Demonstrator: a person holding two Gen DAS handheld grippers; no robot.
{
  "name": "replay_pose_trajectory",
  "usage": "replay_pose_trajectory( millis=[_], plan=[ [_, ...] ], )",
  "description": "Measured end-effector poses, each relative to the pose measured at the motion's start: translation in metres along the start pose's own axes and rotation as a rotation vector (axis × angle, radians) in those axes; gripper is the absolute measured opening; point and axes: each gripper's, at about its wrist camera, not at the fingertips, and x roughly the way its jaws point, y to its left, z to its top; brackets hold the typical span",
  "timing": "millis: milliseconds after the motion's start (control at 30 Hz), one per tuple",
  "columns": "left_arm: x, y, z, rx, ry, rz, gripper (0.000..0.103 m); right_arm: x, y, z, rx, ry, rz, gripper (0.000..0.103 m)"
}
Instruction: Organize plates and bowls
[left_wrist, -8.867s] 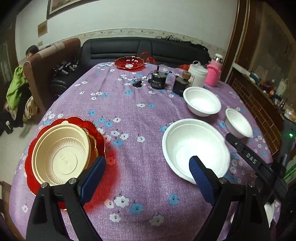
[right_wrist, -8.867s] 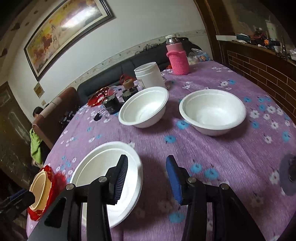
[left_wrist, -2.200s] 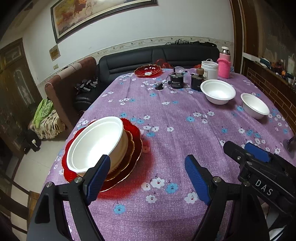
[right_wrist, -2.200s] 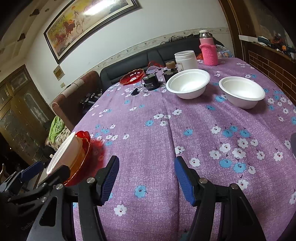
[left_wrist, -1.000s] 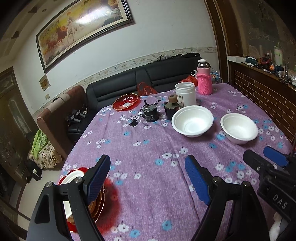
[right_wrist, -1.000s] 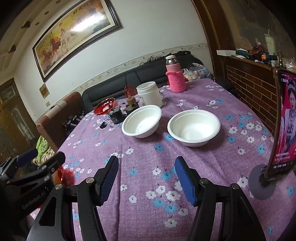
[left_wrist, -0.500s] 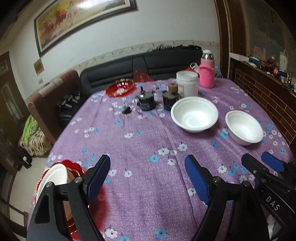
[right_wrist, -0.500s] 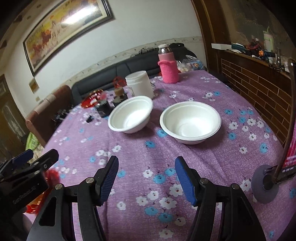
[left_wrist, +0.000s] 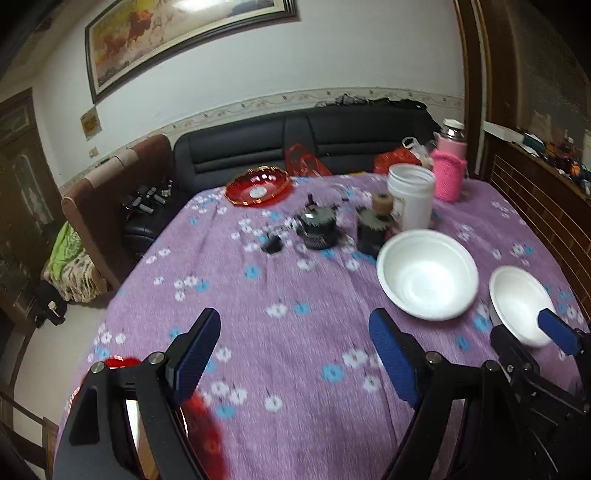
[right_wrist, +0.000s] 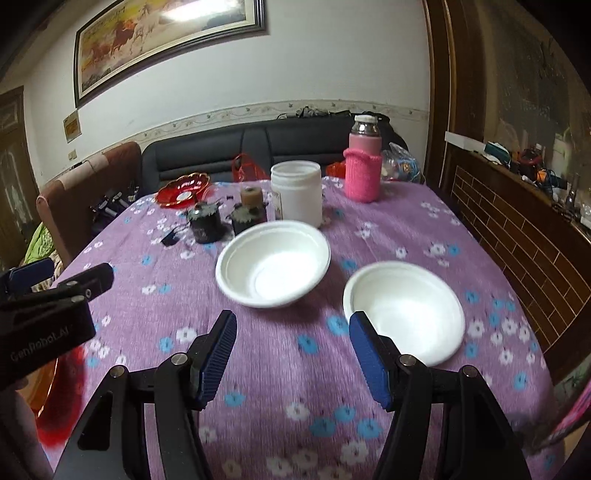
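Right wrist view: right gripper (right_wrist: 291, 354) jaws apart, empty. Big white bowl (right_wrist: 272, 268) just ahead, mid table (right_wrist: 406, 229). Small white bowl (right_wrist: 403, 311) nearer right edge. Left gripper (left_wrist: 291, 360) apart, empty, farther off.

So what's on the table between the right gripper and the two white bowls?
Nothing. In the right wrist view, only bare purple flowered tablecloth lies between the open right gripper and the two white bowls.
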Motion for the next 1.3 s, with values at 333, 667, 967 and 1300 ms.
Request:
replay_pose_trajectory(
  millis=[333, 667, 967, 1300],
  plan=[
    [0.012, 0.001, 0.005, -0.006, -0.007, 0.005, 0.082, 0.022, 0.002, 0.025, -0.042, -0.013, -0.113, 0.068],
    [0.055, 0.01, 0.018, -0.123, 0.2, -0.163, 0.082, 0.034, -0.022, 0.062, -0.014, 0.029, -0.012, 0.068],
    [0.096, -0.011, 0.043, -0.167, 0.27, -0.287, 0.081, 0.095, -0.035, 0.095, 0.025, 0.181, 0.088, 0.048],
    [0.157, -0.038, 0.018, -0.208, 0.429, -0.38, 0.051, 0.152, -0.033, 0.083, -0.03, 0.293, 0.047, 0.047]
  ],
)
